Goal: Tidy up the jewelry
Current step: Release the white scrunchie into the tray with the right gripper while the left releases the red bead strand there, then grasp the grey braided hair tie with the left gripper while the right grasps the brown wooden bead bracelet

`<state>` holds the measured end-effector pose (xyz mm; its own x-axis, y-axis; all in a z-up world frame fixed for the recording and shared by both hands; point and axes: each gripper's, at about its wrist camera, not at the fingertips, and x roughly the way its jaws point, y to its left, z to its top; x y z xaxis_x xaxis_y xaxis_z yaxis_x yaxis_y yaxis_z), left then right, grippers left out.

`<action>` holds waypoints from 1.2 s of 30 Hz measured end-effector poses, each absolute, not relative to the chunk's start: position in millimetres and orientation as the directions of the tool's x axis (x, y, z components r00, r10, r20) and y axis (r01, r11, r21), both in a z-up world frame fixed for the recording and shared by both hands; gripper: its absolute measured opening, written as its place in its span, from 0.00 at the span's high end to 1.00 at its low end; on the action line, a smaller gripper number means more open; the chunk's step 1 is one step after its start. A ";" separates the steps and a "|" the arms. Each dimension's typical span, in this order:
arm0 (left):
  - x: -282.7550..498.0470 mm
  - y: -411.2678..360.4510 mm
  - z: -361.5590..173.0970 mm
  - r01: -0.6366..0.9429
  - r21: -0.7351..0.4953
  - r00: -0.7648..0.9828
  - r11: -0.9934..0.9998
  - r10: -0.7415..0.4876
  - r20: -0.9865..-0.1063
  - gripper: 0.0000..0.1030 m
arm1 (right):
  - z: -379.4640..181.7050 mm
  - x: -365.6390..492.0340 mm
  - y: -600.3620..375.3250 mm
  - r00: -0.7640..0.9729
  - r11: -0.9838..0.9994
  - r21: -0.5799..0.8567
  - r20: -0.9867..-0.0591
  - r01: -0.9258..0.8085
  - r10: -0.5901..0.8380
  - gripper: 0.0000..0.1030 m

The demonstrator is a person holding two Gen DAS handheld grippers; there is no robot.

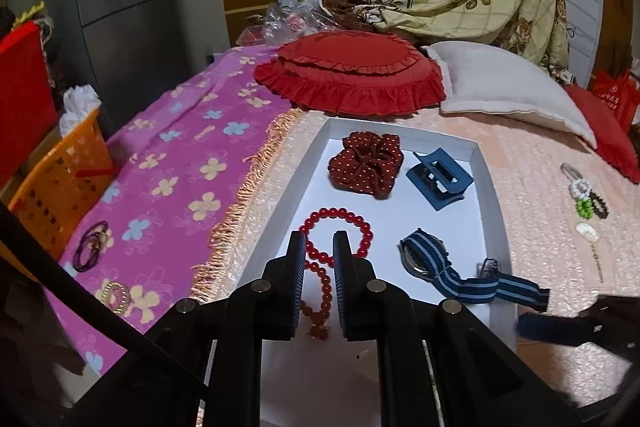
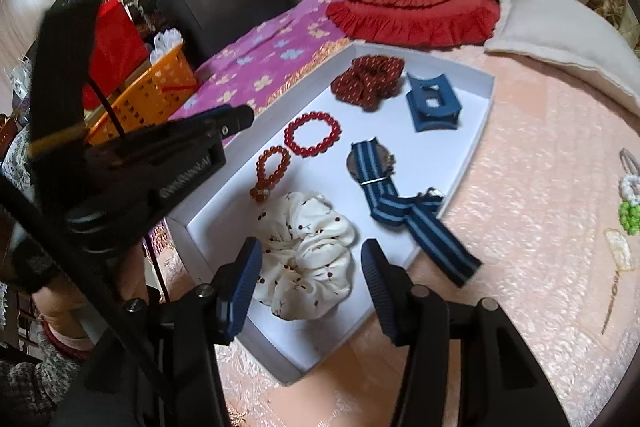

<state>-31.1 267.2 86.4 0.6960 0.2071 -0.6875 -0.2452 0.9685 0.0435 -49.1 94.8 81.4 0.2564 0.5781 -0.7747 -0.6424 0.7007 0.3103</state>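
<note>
A white tray [image 1: 486, 187] [image 2: 476, 115] lies on the bed. In it are a dark red dotted scrunchie [image 1: 366, 169] [image 2: 368, 81], a blue hair claw [image 1: 438, 179] [image 2: 432, 103], a red bead bracelet [image 1: 340, 223] [image 2: 314, 135], an orange-red bead bracelet [image 1: 318, 295] [image 2: 272, 169], a blue striped watch [image 1: 432, 259] [image 2: 376, 171] and a white scrunchie [image 2: 308, 259]. My left gripper [image 1: 318, 239] hovers over the orange-red bracelet, jaws a little apart, holding nothing. My right gripper [image 2: 312, 251] is open above the white scrunchie, not touching it.
Loose pieces lie on the pink bedspread at the right: a hair clip [image 1: 570, 171], white and green bead pieces [image 1: 582, 201] [image 2: 630, 211]. Hair ties [image 1: 90, 247] lie on the purple blanket. An orange basket [image 1: 60, 179], a red cushion [image 1: 352, 75] and a white pillow [image 1: 504, 87] surround the tray.
</note>
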 end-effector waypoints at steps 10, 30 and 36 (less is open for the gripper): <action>-31.8 255.7 89.8 -0.230 0.072 0.702 0.971 0.216 -0.679 0.82 | 95.2 -45.1 53.0 0.342 0.760 0.295 -0.758 -0.580 0.556 0.44; -32.3 187.2 118.5 -0.091 0.003 0.701 0.996 0.066 -0.710 0.82 | 91.0 -21.2 -105.6 0.500 0.893 0.325 -0.743 -0.311 0.445 0.44; -16.8 130.7 125.2 0.034 -0.051 0.660 0.998 -0.061 -0.749 0.76 | 81.2 -5.2 -191.6 0.555 0.935 0.311 -0.754 -0.170 0.352 0.44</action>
